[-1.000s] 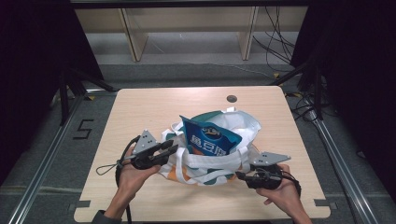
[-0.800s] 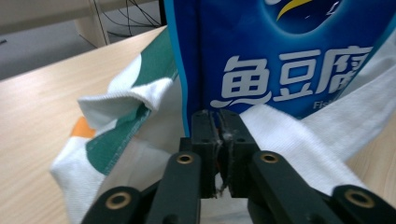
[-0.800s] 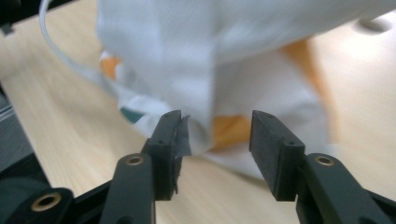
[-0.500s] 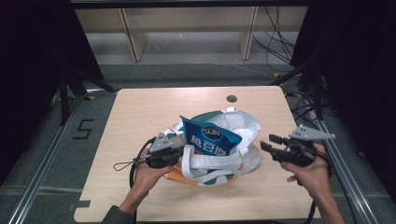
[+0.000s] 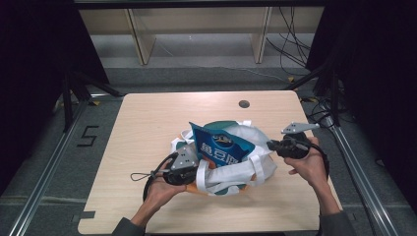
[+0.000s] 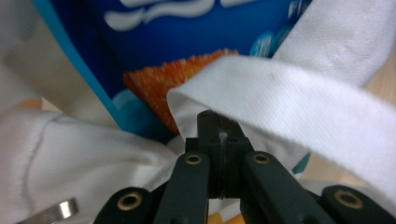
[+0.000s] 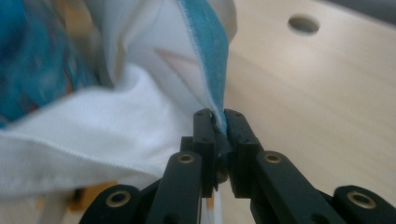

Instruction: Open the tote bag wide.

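Note:
A white cloth bag (image 5: 239,172) with a teal lining lies on the wooden table (image 5: 147,123), and a blue snack packet (image 5: 221,147) stands up out of it. My left gripper (image 5: 193,172) is at the bag's left side, shut on the bag's white handle strap (image 6: 299,102), with the packet (image 6: 187,32) just behind. My right gripper (image 5: 270,145) is at the bag's right side. Its jaws have just been closing and now pinch the teal-edged rim (image 7: 210,56) of the bag between the fingertips (image 7: 204,122).
A round hole (image 5: 244,104) sits in the table's far side, right of centre. Wooden shelving (image 5: 196,29) stands behind the table and cables (image 5: 295,44) trail on the floor at the back right. A "5" mark (image 5: 86,136) is on the floor to the left.
My right gripper swung from the bag's front right out to the right, then came in to the right rim and closed on it. My left gripper moved closer to the bag and closed.

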